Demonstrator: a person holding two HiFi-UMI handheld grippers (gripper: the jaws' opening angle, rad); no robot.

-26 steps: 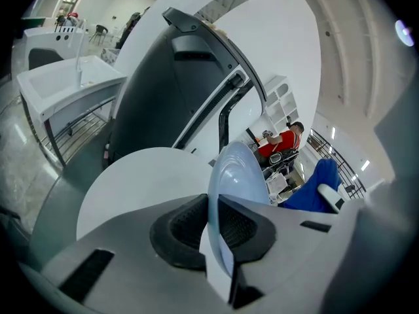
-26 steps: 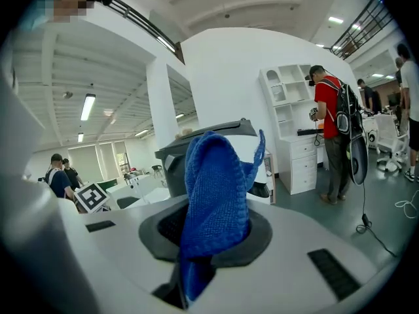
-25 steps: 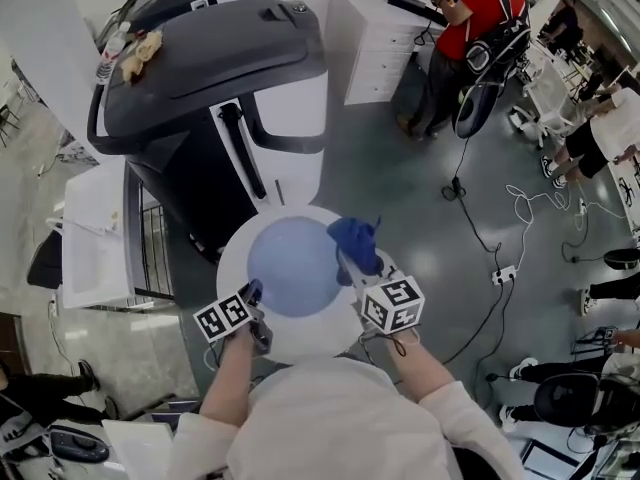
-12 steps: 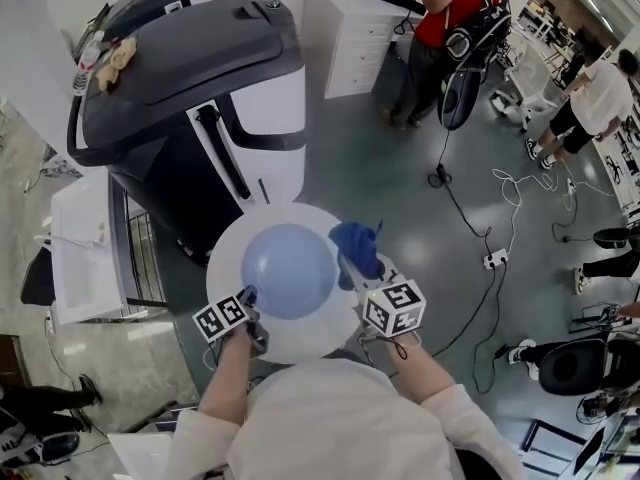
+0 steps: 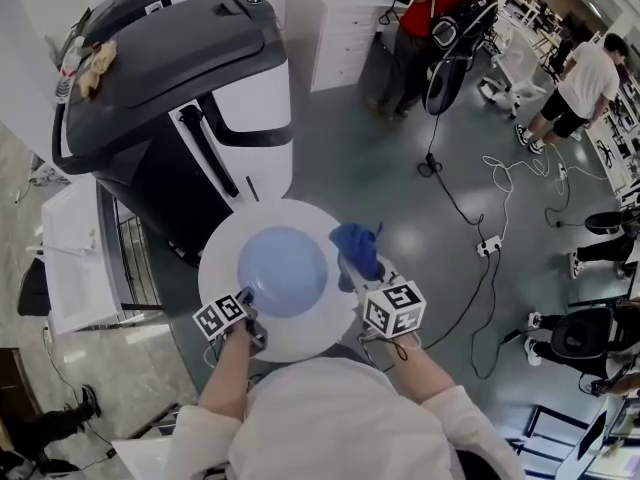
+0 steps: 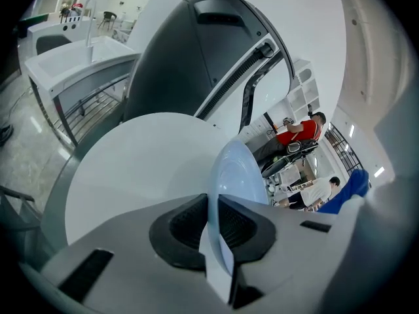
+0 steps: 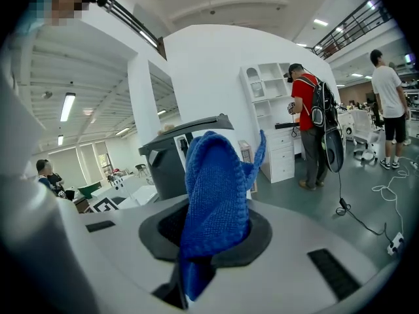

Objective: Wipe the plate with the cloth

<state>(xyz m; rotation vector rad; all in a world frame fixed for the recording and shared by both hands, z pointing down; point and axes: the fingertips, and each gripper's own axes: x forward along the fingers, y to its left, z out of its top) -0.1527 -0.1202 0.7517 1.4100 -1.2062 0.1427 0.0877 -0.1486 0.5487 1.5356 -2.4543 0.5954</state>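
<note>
Left gripper [image 6: 218,224] clamped shut on blue plate [image 5: 283,271] rim over round table [image 5: 222,243]; right gripper [image 7: 209,231] pinched blue cloth [image 7: 213,188] tight (beside plate's edge). Risk: wiping pressure could lever plate from thin edge-grip.

The left hand-held gripper [image 6: 213,226] has its jaws closed on the rim of a pale blue plate [image 6: 239,175], which rises edge-on from between the dark pads. Behind it lies a round white worktop [image 6: 137,169], then a big grey-and-white machine [image 6: 196,51]. A sink [image 6: 69,61] stands far left. A blue cloth [image 6: 350,187] shows at the right edge, near a distant person [image 6: 298,131] in red.
</note>
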